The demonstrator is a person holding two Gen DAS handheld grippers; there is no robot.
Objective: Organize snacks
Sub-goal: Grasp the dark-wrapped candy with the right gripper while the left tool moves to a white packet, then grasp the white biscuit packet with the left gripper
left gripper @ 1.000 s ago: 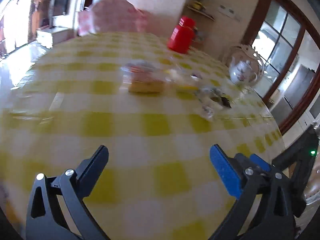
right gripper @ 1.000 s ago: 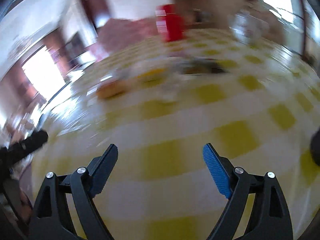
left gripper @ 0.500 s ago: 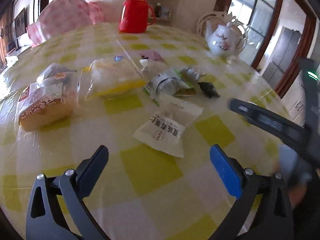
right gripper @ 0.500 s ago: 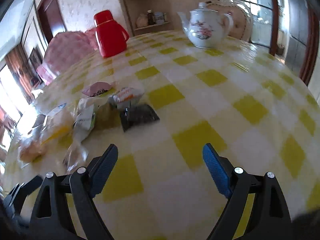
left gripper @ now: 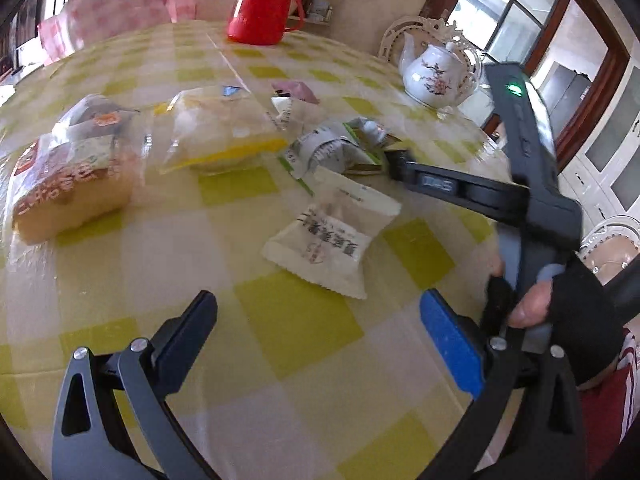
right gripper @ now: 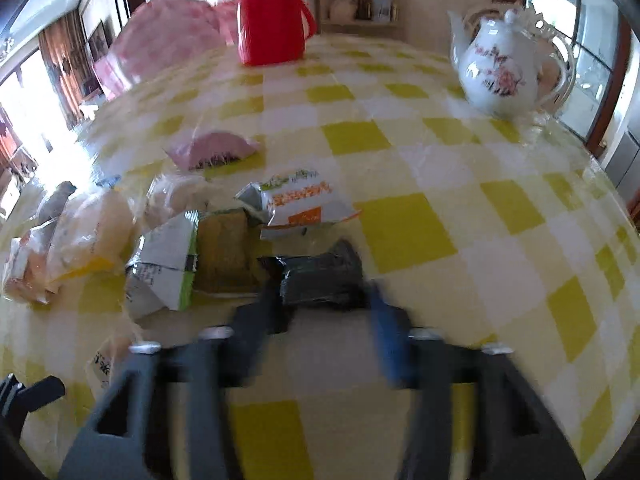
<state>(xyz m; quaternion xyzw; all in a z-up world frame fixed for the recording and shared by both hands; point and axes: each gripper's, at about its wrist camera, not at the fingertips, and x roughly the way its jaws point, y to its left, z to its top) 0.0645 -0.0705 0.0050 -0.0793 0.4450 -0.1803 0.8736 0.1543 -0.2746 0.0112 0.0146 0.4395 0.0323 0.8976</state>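
Right gripper point(right gripper: 324, 312): jaws narrowed around the dark packet point(right gripper: 320, 276), blurred, so I cannot tell if they grip it yet
Left gripper point(left gripper: 316, 336): jaws released, held back near the white packet point(left gripper: 332, 236), probably waiting its turn
Snacks: scattered mid-tabletop point(right gripper: 440, 152)
Change: right jaws were wide apart half a second ago

Right gripper point(right gripper: 324, 308) smeared by motion blur in right wrist view; finger outlines doubled, contact with dark packet point(right gripper: 320, 276) not determinable. Dark packet's near edge hidden behind fingers. White packet point(right gripper: 106, 360) cut by left finger, print unreadable. Bread bags point(right gripper: 60, 240) washed out by window glare. Gloved hand point(left gripper: 576, 320) cropped at right edge.
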